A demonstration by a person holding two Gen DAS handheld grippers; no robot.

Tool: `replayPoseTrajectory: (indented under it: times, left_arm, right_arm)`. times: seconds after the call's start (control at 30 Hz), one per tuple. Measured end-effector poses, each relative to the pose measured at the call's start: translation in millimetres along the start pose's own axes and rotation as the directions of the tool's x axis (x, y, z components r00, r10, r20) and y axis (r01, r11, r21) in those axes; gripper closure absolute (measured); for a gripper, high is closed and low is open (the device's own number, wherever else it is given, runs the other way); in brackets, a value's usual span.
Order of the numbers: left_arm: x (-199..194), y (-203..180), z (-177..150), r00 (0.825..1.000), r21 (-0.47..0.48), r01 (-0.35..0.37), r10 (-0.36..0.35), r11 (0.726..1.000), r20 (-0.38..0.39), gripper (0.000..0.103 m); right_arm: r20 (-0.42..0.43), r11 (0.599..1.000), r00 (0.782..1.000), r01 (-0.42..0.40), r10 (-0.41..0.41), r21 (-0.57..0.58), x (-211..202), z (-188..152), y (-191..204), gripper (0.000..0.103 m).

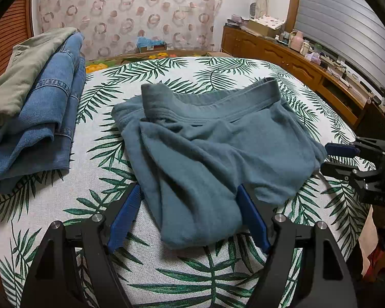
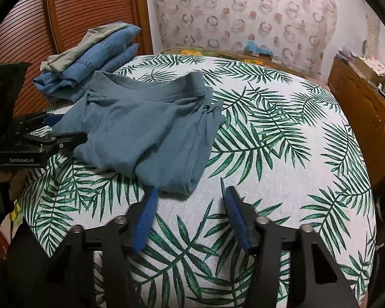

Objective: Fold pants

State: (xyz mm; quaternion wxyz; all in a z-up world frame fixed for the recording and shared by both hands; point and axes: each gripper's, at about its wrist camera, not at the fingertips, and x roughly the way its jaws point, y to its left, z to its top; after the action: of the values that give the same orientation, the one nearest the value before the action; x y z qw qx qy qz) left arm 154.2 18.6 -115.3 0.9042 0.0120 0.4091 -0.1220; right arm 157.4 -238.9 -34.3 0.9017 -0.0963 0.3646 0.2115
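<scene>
Palm-leaf cloth covers the table (image 1: 64, 205) under both of my tools. My left gripper (image 1: 188, 192) has its jaws spread wide, 1 blue finger on each side of the near end of the teal pants (image 1: 205, 154) — no cloth pinched. My right gripper (image 2: 190, 195) is spread wide too, its left finger just under the pants' near corner, its right finger over bare cloth. Rumpled and partly folded, the pants lie mid-table, waistband away from me. Beyond them sits a stack of folded jeans (image 1: 38, 118) with an olive garment (image 1: 25, 69) on top.
</scene>
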Motion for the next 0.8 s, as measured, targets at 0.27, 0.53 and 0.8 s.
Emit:
replayPoseTrajectory:
  times: [0.27,0.53,0.8]
  left_arm:
    - [0,-1,0,1.0,0.0,0.0,0.0,1.0,0.0,0.025]
    - [0,-1,-1,1.0,0.0,-0.001,0.001,1.0,0.0,0.025]
    - [0,0,0,1.0,0.0,-0.001,0.001,1.0,0.0,0.025]
  right_arm:
    - [0.022,0.999,1.0,0.007,-0.007,-0.033,-6,2,0,0.101]
    - [0.052,0.999,0.998,0.033,-0.034,0.024,-22,-1,-26,0.103]
    - [0.064,0.999,0.997,-0.035,0.036,-0.015,-16,4,-5,0.078]
